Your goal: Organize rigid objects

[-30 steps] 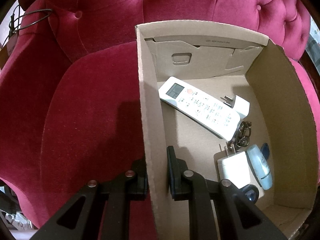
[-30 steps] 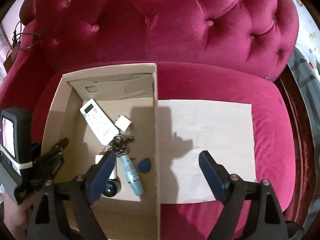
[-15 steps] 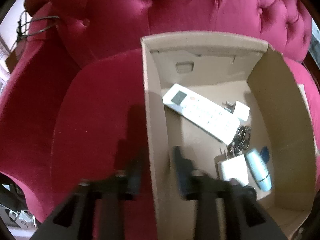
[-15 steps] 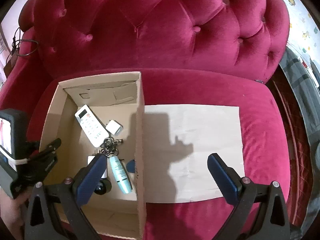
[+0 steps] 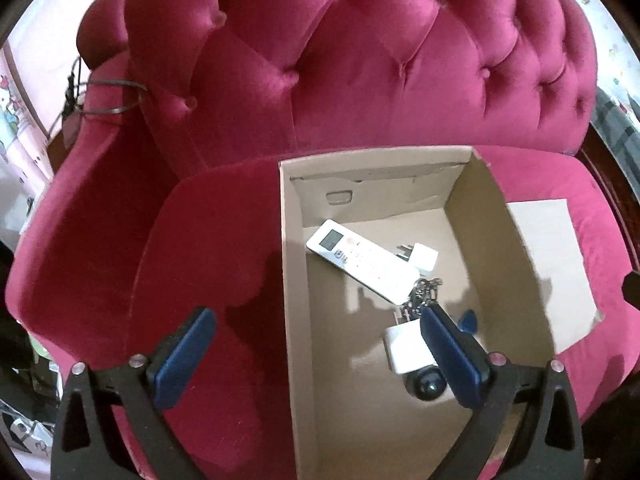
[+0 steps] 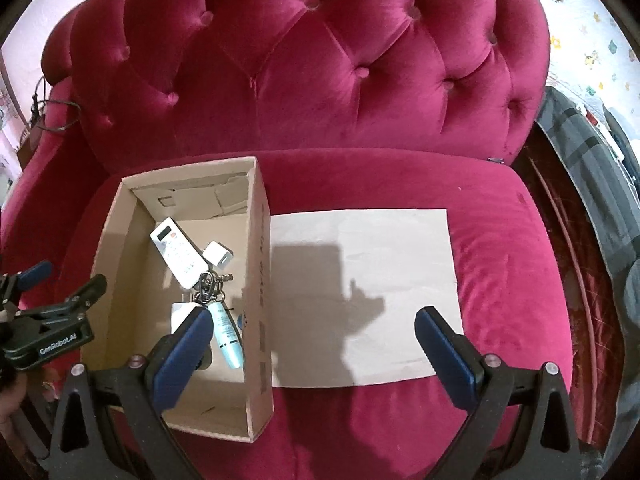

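Observation:
An open cardboard box stands on the red velvet sofa seat. In it lie a white remote, a small white plug, a bunch of keys, a white charger, a pale blue tube, a blue tag and a black round thing. My left gripper is open and empty, raised above the box's left wall; it also shows in the right wrist view. My right gripper is open and empty above the seat.
A flat sheet of brown paper lies on the seat to the right of the box. The tufted backrest rises behind. A dark cable hangs over the left armrest. Grey cloth lies at the far right.
My left gripper let go of the box's left wall, opened wide and pulled up and back. My right gripper rose and drew back, staying open. The box stayed in place.

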The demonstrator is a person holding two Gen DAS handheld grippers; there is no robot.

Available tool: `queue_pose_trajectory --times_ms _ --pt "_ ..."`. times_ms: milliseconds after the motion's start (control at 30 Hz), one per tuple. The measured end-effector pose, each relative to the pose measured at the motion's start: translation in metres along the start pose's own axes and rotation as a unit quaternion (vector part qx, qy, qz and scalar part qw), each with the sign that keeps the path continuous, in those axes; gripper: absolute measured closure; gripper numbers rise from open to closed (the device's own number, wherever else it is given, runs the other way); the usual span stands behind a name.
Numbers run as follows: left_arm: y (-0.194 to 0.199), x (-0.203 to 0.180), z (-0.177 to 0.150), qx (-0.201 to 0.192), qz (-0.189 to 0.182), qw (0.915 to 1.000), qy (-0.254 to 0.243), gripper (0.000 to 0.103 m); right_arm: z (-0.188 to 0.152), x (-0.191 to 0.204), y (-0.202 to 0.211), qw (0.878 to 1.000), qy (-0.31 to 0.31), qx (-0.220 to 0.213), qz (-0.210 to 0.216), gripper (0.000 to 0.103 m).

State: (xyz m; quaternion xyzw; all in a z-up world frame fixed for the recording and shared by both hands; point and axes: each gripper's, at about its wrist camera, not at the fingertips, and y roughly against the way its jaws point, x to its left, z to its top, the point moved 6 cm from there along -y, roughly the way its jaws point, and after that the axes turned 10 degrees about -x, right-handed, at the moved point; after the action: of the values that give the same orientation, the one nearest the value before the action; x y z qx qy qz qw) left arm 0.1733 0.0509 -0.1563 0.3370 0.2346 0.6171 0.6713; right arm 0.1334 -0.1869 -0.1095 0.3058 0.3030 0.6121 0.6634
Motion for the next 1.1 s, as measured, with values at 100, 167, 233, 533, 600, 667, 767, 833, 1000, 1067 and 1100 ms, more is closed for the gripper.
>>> queue_pose_trajectory --times_ms 100,167,233,533,600,667,767,833,1000,1067,1100 --pt "0.019 -0.003 0.003 -0.001 -0.004 0.9999 -0.011 0.000 0.000 -0.003 0.012 1.000 0.000 -0.005 0.003 0.000" --pt "0.035 -0.006 0.005 -0.015 -0.008 0.9998 -0.003 0.000 0.000 -0.006 0.021 1.000 -0.001 -0.008 0.005 0.000" --pt "0.048 -0.010 0.006 -0.022 -0.009 0.9997 -0.002 0.000 0.001 -0.008 0.031 1.000 -0.002 -0.012 0.008 0.000" --pt "0.107 -0.028 0.008 -0.053 -0.014 0.9985 0.000 0.000 0.006 -0.018 0.083 0.999 0.005 -0.050 0.012 0.000" --pt "0.117 -0.033 0.009 -0.060 -0.012 0.9981 -0.005 0.000 0.006 -0.018 0.093 0.998 0.012 -0.058 0.008 0.000" --pt "0.128 -0.039 0.008 -0.063 -0.013 0.9979 -0.008 0.000 0.005 -0.021 0.102 0.998 0.013 -0.063 0.009 0.000" --pt "0.140 -0.048 0.005 -0.070 -0.018 0.9973 -0.010 0.000 0.003 -0.023 0.113 0.998 0.017 -0.067 0.010 0.000" --pt "0.147 -0.055 0.001 -0.071 -0.017 0.9972 -0.015 0.000 0.001 -0.024 0.119 0.997 0.017 -0.071 0.013 0.000" --pt "0.160 -0.068 -0.008 -0.075 -0.019 0.9967 -0.022 0.000 -0.009 -0.030 0.129 0.997 0.015 -0.076 0.010 0.000" --pt "0.163 -0.073 -0.013 -0.074 -0.024 0.9967 -0.026 0.000 -0.012 -0.031 0.133 0.997 0.019 -0.077 0.009 0.000" --pt "0.164 -0.075 -0.015 -0.074 -0.024 0.9966 -0.026 0.000 -0.013 -0.031 0.134 0.997 0.022 -0.078 0.009 0.000"
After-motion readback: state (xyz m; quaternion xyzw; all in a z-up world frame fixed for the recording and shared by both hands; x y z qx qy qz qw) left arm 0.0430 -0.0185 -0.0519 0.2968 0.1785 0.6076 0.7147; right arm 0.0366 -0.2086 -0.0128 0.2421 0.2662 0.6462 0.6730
